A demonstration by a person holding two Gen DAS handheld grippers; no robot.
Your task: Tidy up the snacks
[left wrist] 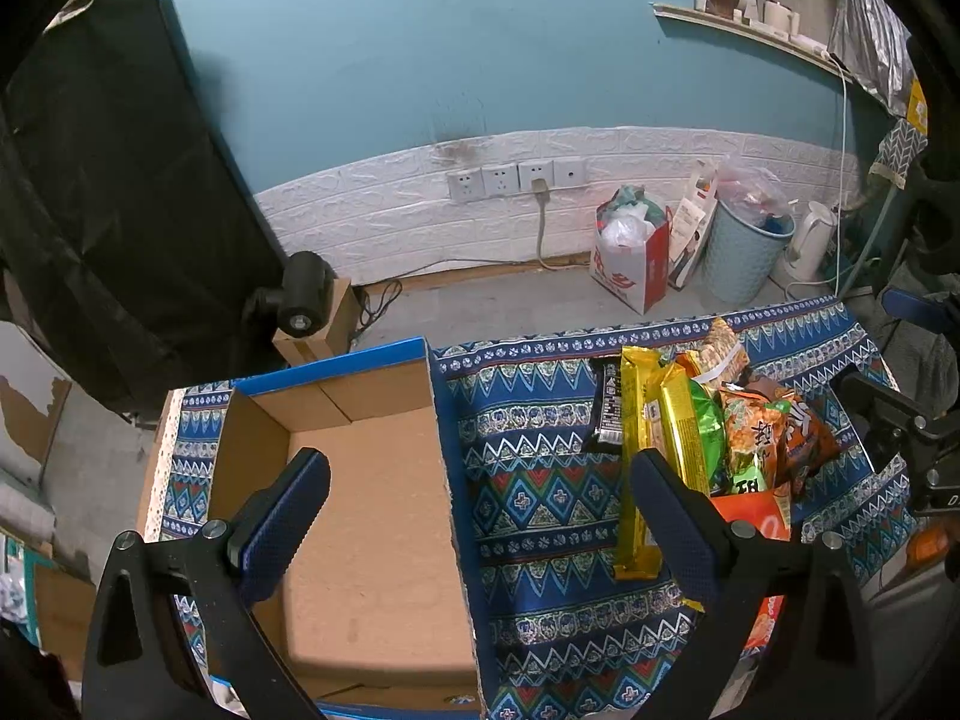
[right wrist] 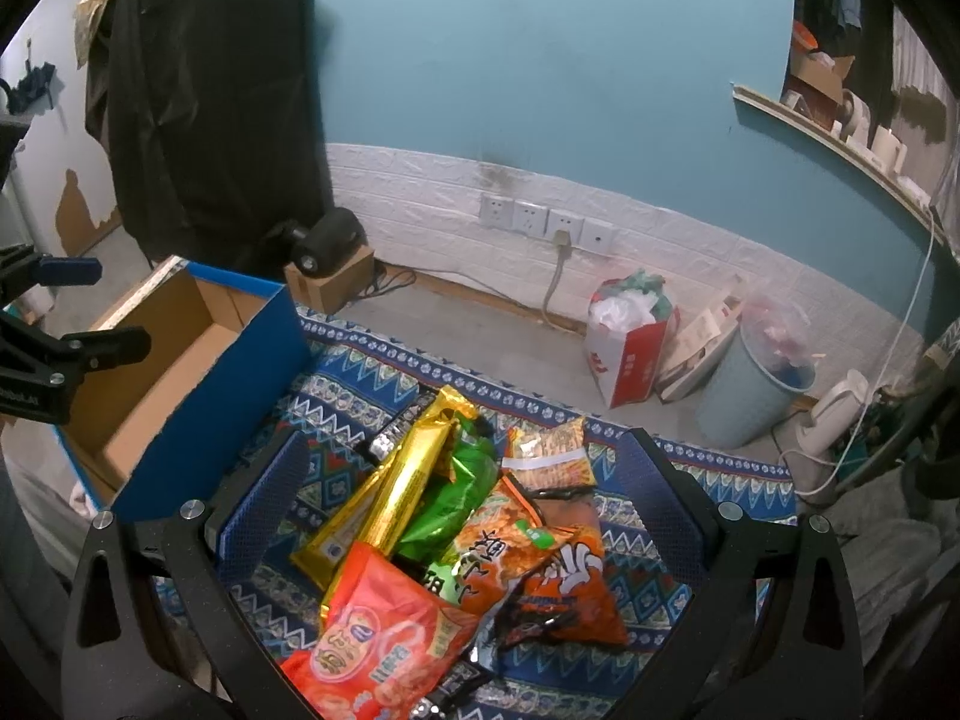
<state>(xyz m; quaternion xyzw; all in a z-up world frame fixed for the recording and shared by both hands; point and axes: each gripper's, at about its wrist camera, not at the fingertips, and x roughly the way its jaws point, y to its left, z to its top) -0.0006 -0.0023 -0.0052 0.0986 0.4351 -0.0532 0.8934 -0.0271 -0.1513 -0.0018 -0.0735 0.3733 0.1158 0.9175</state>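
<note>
The cardboard box [left wrist: 372, 498] looks bare inside, so by my reading nothing is sorted yet; the whole snack pile [right wrist: 456, 534] lies on the patterned tabletop [left wrist: 540, 480] just right of the box, every packet left to move; the left tongs [left wrist: 480, 516] hang released over the box's right wall, gripping nothing; the right tongs [right wrist: 474, 480] are spread wide over the pile, also unladen; between box and pile runs a bare strip of cloth; the box's blue walls [right wrist: 240, 384] stand tall enough to need clearing.

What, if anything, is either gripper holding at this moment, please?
Nothing: the left gripper is open above the cardboard box, the right gripper open over the snack pile.
</note>
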